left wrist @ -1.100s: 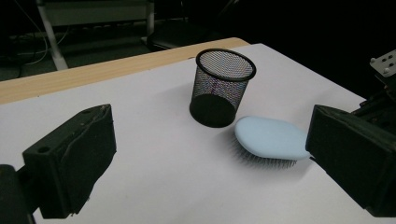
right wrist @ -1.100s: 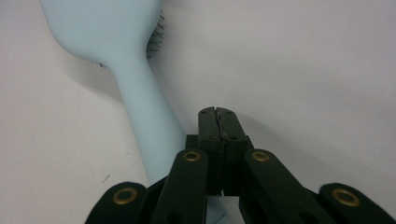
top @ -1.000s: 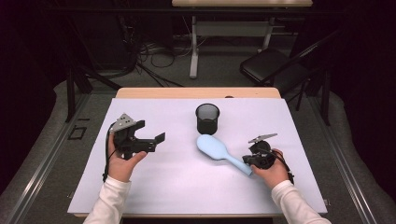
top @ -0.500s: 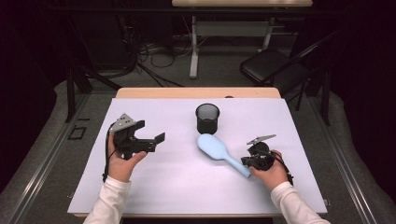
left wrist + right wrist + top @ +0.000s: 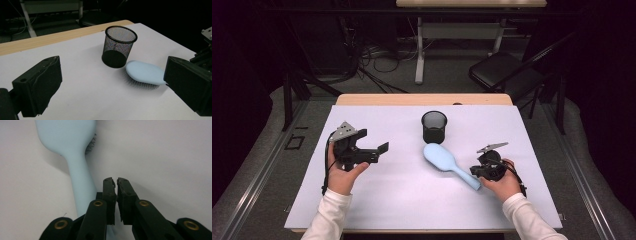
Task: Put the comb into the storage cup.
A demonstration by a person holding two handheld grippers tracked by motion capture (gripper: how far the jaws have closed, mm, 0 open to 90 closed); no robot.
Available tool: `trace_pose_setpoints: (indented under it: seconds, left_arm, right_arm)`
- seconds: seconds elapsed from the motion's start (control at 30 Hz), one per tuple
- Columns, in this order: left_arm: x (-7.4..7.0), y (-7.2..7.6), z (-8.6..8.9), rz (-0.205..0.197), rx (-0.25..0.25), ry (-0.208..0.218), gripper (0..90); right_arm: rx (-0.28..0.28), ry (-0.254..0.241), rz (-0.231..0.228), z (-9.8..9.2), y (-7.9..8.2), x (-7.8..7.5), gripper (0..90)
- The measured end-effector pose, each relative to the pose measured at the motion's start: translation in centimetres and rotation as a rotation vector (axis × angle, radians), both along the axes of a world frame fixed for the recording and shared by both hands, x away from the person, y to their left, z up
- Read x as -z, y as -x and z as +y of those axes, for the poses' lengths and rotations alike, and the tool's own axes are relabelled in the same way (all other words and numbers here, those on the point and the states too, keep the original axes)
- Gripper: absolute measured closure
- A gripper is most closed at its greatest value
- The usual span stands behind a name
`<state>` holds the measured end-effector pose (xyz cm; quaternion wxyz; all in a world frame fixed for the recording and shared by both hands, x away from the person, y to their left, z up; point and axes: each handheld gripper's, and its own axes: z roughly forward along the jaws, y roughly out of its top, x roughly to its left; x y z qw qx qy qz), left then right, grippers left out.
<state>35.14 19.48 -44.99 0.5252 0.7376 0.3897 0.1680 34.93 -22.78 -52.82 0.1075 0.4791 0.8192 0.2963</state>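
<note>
A pale blue hairbrush (image 5: 448, 164) lies bristles down, handle toward the right tool (image 5: 480, 171).

The white surface (image 5: 412, 200) is evenly and brightly lit from above in the high view, while the floor and room behind its far edge are left very dim, almost black at the picture corners. Soft, short shadows are cast beneath the hairbrush (image 5: 447, 162) and the mesh cup (image 5: 434, 126); no glare is noted on the matte sheet. In the left gripper view the near black jaws are rendered soft and out of focus, the cup (image 5: 119, 47) sharper. In the right gripper view the light is flat and slightly grey; a faint shadow is seen beside the brush handle (image 5: 81, 180), and slight blur is noted overall.
</note>
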Motion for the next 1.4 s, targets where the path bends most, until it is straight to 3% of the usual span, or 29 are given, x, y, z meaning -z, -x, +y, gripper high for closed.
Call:
trace_pose_setpoints:
  seconds: [0.5,1.0,1.4]
  left_arm:
    - [0.0,0.0,0.0,0.002,0.001,-0.003,2.0]
    - [0.1,0.0,0.0,0.003,0.001,-0.003,2.0]
    - [0.0,0.0,0.1,0.002,0.001,0.001,2.0]
  right_arm:
    - [-0.025,0.014,-0.021,0.4,-0.1,-1.0,71.2]
    - [-0.055,0.007,-0.061,1.1,0.1,-2.3,46.9]
    - [-0.064,0.005,-0.075,1.4,0.0,-3.0,34.3]
